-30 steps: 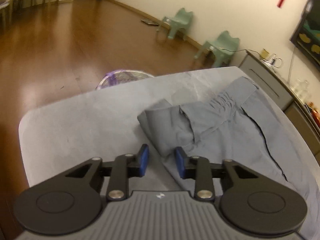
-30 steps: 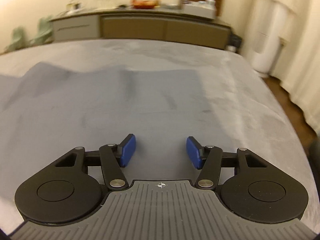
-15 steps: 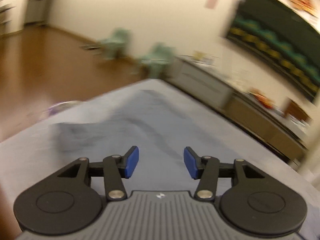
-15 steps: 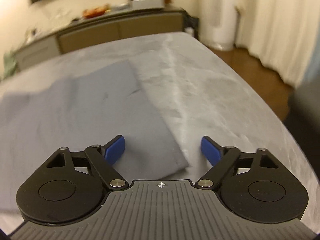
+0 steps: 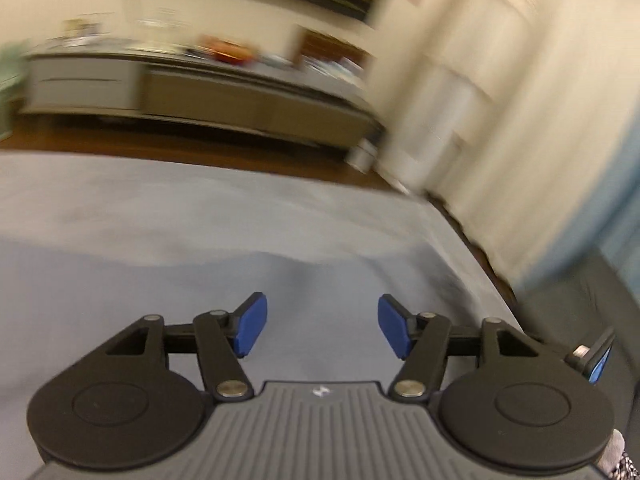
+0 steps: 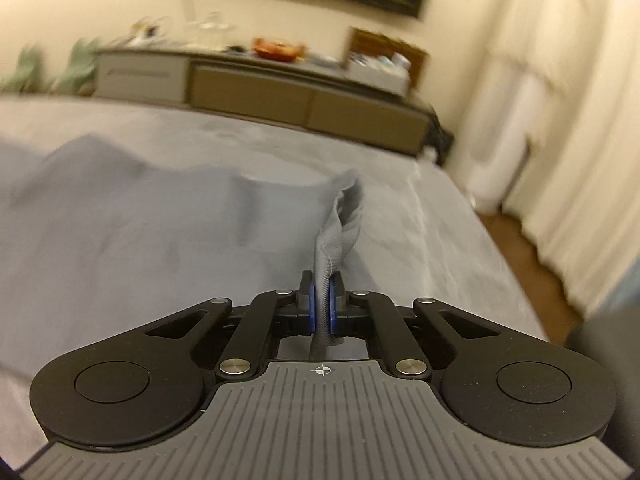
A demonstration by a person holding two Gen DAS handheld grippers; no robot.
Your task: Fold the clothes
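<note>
A grey-blue garment (image 6: 160,216) lies spread over the grey-covered table (image 6: 460,248). My right gripper (image 6: 322,308) is shut on a raised corner of the garment (image 6: 340,220), the cloth pinched between its blue pads and standing up in a fold. In the left wrist view my left gripper (image 5: 322,330) hovers over the cloth (image 5: 120,288), its jaws opening, with nothing between them. That view is blurred by motion. The tip of the right gripper (image 5: 598,360) shows at its right edge.
A long low cabinet (image 6: 280,92) with items on top runs along the far wall. White curtains (image 6: 560,140) hang at the right, past the table's right edge, with wooden floor (image 6: 520,240) below. Green chairs (image 6: 36,68) stand far left.
The right gripper closed on the garment's corner, which now stands lifted. The left gripper swung from the waistband end toward the right side of the table and opened wider.
</note>
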